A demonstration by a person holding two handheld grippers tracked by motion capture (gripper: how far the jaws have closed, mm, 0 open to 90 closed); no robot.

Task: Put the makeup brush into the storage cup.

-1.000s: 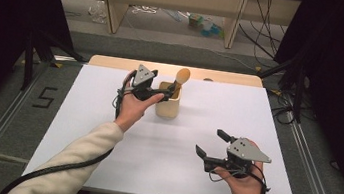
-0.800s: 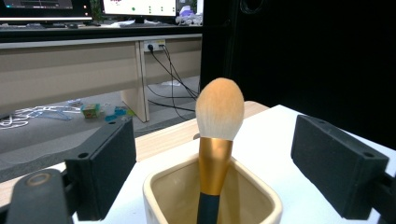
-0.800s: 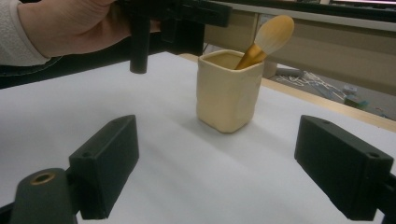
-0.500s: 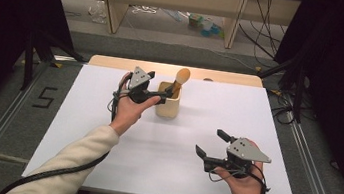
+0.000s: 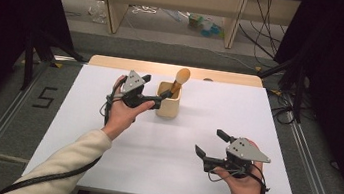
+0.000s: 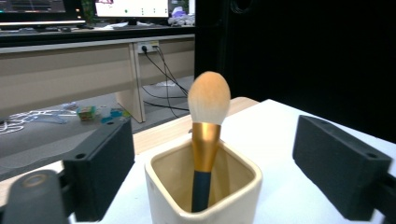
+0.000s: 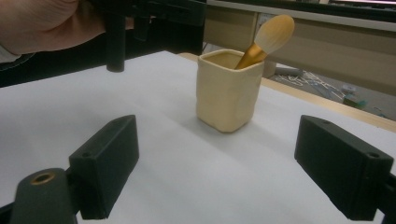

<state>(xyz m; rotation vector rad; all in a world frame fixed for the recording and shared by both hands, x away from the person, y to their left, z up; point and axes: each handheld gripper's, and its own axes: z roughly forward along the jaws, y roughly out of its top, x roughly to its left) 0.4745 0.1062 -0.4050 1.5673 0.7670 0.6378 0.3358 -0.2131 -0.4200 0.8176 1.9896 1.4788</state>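
Note:
A cream square cup (image 5: 167, 107) stands at the back middle of the white table (image 5: 169, 177), with a makeup brush (image 5: 182, 75) upright in it, its tan bristle head up. My left gripper (image 5: 155, 91) sits just left of the cup, open, its jaws pointing at it without touching. In the left gripper view the cup (image 6: 161, 186) and brush (image 6: 208, 98) stand just ahead, between the two wide jaws. My right gripper (image 5: 209, 142) rests open at the front right, nothing between its jaws. In the right gripper view the cup (image 7: 226, 93) and brush (image 7: 273, 32) stand farther off.
A wooden strip (image 5: 114, 62) runs along the table's far edge. Beyond it are desk legs, cables and small items on the floor (image 5: 204, 25). Metal rails (image 5: 305, 145) flank the table. The person's left hand (image 7: 46, 23) shows at the top left of the right gripper view.
My left gripper has drawn back a little to the left and towards the person, away from the cup. The brush stays in the cup. The right gripper has not moved.

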